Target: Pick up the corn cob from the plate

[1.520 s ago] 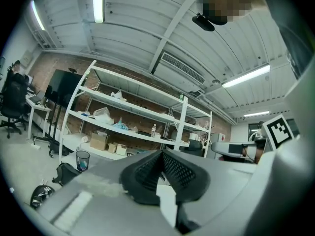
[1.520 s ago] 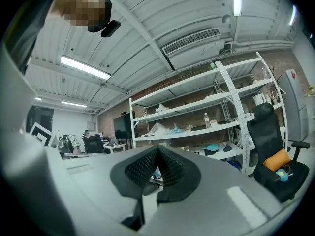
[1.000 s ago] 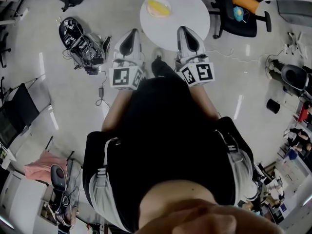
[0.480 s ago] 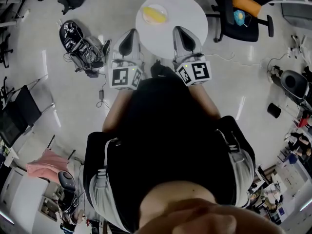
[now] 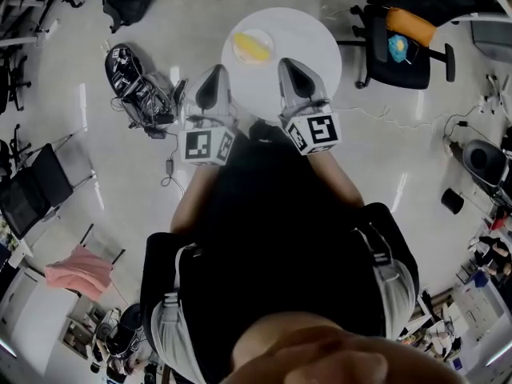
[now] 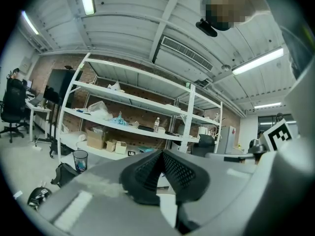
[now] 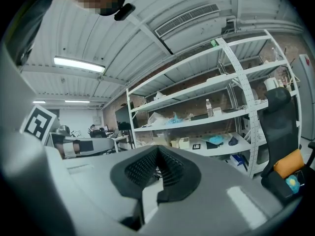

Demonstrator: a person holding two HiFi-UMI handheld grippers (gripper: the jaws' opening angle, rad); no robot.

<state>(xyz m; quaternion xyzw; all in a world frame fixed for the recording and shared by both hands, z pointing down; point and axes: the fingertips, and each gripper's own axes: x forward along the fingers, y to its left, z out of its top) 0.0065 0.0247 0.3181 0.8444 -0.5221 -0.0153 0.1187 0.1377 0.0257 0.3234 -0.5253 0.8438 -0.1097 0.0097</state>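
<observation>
Lying crosswise on the plate (image 5: 253,32) at the left of the round table (image 5: 308,38), the corn cob (image 5: 254,48) sits ahead of and between the left gripper (image 5: 213,72) and right gripper (image 5: 289,64), both clenched empty, neither clearly nearer.

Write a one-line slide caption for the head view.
Left tongs and right tongs, shut and empty, near a round table with a corn cob on a plate.

Yellow corn cob (image 5: 254,48) on a pale plate (image 5: 270,37), near the white table's (image 5: 308,38) far-left edge. The left gripper (image 5: 214,74) and right gripper (image 5: 289,64) are grey, with black-and-white square-patterned cubes and black mesh-textured jaws.
</observation>
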